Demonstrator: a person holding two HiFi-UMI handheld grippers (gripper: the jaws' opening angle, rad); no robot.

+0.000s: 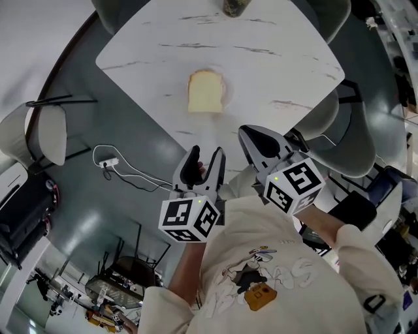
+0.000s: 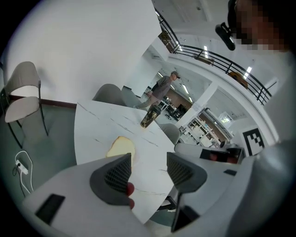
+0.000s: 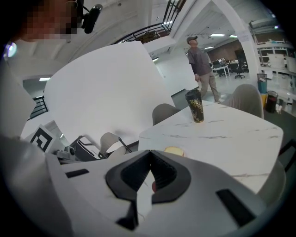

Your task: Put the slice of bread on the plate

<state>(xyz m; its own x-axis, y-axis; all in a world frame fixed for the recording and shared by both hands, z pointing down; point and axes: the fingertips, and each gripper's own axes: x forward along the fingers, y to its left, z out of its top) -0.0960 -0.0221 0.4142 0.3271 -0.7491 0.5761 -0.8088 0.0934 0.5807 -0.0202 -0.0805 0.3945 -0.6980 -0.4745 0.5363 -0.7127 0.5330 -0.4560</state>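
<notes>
Nearest to the person, both tools are held close to the body, short of the table's edge. The left gripper point(image 1: 206, 154) has its fingers apart, and nothing stands between them; only the table shows through the gap. The right gripper point(image 3: 149, 153), at 3 o'clock from the left one, has its fingers pressed together and holds nothing.

Farther out, at 12 o'clock, is the white marbled table point(image 1: 274, 59). The slice of bread point(image 1: 205, 92) lies flat on it, well apart from both grippers and untouched. A plate cannot be made out with certainty. A faint grey arc at the bread's 3 o'clock side may be a rim, or only a shadow. Beyond the bread, at the far edge of the table, stands a dark patterned cup point(image 1: 235, 6). Behind it, in the hall, a person point(image 3: 201, 62) is walking.

The task seems to be at its very beginning, because the reach toward the bread is not yet made. The next move probably calls for the open left gripper to travel forward and down. Its fingers must come low at the slice's edge, because the bread is thin and soft. A gentle closing is needed so it does not tear.
</notes>
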